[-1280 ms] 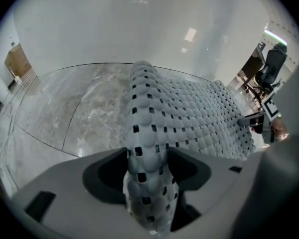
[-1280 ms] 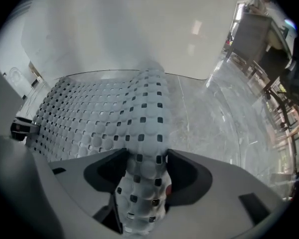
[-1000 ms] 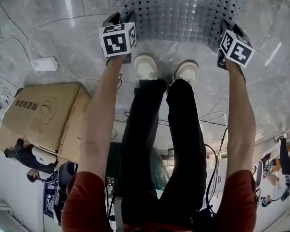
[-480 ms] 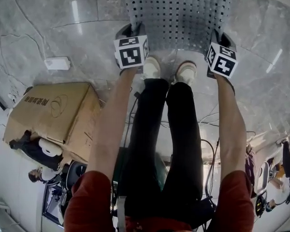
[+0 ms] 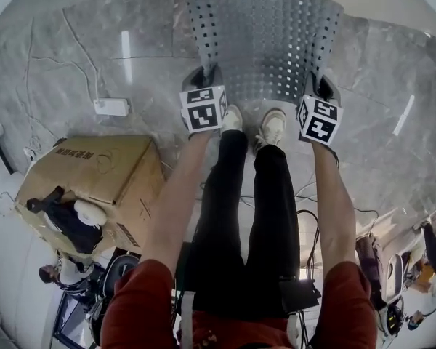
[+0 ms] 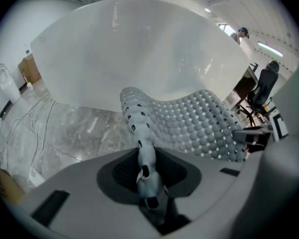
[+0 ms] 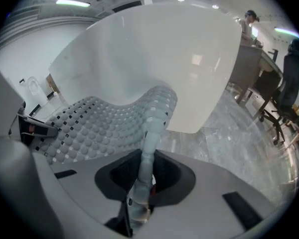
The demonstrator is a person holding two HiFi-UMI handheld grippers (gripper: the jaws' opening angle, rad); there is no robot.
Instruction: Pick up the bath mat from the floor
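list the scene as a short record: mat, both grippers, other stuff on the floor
mat: grey perforated bath mat, near edge pinched at both corners
left gripper: jaws closing, mat's left corner between them
right gripper: jaws closing, mat's right corner between them
floor: grey marble tiles
person: white shoes at the mat's near edge
other: cardboard box and white power strip on the person's left

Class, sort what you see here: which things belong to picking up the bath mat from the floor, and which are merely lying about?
Part of the job:
bath mat; left hand-held gripper and right hand-held gripper, each with jaws closing on the mat's near edge, which sits between them.

Lying about:
cardboard box; white power strip; office chair.
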